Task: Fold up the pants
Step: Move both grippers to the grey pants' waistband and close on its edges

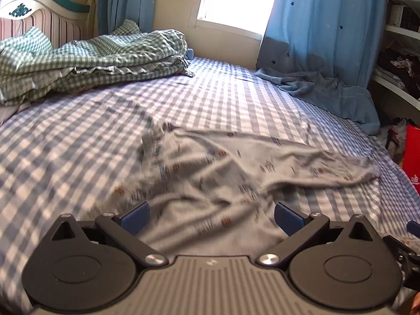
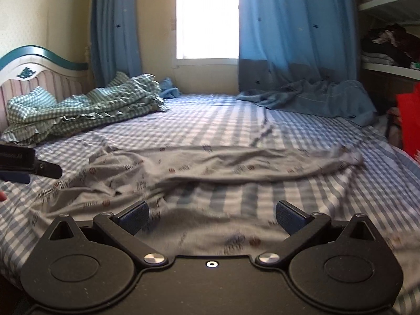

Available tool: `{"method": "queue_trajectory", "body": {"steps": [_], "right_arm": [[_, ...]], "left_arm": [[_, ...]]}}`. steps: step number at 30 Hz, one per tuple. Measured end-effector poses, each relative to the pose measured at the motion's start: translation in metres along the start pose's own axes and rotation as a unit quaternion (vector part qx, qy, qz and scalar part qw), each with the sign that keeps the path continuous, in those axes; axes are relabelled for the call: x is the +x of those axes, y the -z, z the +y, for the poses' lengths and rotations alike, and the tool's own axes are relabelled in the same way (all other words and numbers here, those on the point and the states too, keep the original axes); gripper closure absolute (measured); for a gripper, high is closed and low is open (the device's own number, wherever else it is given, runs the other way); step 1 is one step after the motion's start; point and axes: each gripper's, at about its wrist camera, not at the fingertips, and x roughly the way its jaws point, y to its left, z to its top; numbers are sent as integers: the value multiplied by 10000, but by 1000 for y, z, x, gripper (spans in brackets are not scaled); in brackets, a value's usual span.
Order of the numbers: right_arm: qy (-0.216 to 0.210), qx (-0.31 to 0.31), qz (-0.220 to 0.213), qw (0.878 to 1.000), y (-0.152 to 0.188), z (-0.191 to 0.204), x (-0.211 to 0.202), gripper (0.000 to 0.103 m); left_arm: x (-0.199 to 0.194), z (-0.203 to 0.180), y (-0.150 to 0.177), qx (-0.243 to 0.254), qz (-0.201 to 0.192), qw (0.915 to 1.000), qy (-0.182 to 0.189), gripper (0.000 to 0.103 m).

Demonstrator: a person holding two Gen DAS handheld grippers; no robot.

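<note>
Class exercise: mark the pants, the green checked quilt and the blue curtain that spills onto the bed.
pants (image 2: 215,162): right wrist view, on the flat grey middle.
green checked quilt (image 1: 105,52): left wrist view, on its rumpled top.
blue curtain (image 2: 315,97): right wrist view, on the hem lying on the bed.

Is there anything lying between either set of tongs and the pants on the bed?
Nothing visible. The grey printed pants lie spread on the checked sheet, directly ahead of the open left tongs and the open right tongs. The green gingham quilt sits well off by the headboard.
</note>
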Motion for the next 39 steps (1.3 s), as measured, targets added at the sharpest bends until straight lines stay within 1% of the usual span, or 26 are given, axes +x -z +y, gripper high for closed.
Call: {"method": "queue_trajectory", "body": {"steps": [3,6,8,9,11,12,14,16,19,21,22,23,24,26,27,29,31,33,34,35,36,38,39], "right_arm": [[-477,-274,-70,9985,-19,-11,33,1],[-945,-740,-18,9928,-41,-20,65,1],[-1333,-1214,59,9836,-57,-26,89,1],[-1555,-1500,82,9764,-65,-28,103,1],[-1830,-1910,153,9643,-82,-31,135,0],[-1952,-2026,219,9594,-90,-34,154,1],[-2153,-2184,438,9508,-105,-39,197,1],[-2400,-2263,711,9413,-118,-45,244,1],[-2718,-2415,1088,9252,-135,-53,304,1],[-2778,-2536,1251,9181,-145,-58,337,4],[-2719,-2568,1298,9183,-149,-62,350,9],[-2632,-2533,1335,9213,-153,-68,363,13],[-2594,-2434,1390,9242,-156,-74,376,15],[-2653,-2201,1571,9255,-158,-85,397,22],[-2722,-2147,1641,9235,-158,-88,405,25],[-2886,-2171,1724,9164,-155,-89,418,34],[-3020,-2231,1799,9092,-150,-85,425,36],[-3114,-2308,1886,9023,-147,-81,431,41],[-3108,-2367,1915,9004,-145,-78,434,46],[-3098,-2398,1955,8991,-144,-77,436,49],[-3108,-2410,2003,8973,-143,-76,437,49],[-3194,-2438,2081,8917,-142,-73,440,50],[-3211,-2473,2104,8896,-141,-73,439,50]], "left_arm": [[28,7,-30,288,-86,9995,-44,0],[56,12,-60,751,-221,9969,-116,0],[82,12,-82,1125,-375,9927,-196,0],[97,12,-92,1313,-437,9901,-223,0],[140,7,-113,1761,-463,9831,-198,0],[162,6,-121,1970,-400,9795,-131,0],[208,2,-132,2333,-139,9723,13,0],[248,1,-138,2534,171,9672,52,0],[290,6,-143,2679,514,9616,293,0],[309,7,-146,2650,639,9611,445,0],[320,10,-149,2612,748,9607,565,0],[328,11,-150,2575,825,9603,691,0],[334,10,-152,2537,885,9598,812,0],[344,10,-152,2524,999,9567,1051,0],[347,8,-151,2544,1023,9547,1159,0],[355,2,-149,2683,1104,9474,1348,0],[360,-7,-146,2868,1130,9406,1421,0],[364,-15,-145,3024,1169,9350,1440,1],[366,-18,-144,3105,1209,9319,1435,3],[368,-20,-144,3172,1274,9286,1442,11],[370,-22,-144,3216,1370,9246,1513,20],[373,-22,-145,3208,1569,9183,1707,28],[373,-20,-145,3151,1640,9174,1791,36]]}}
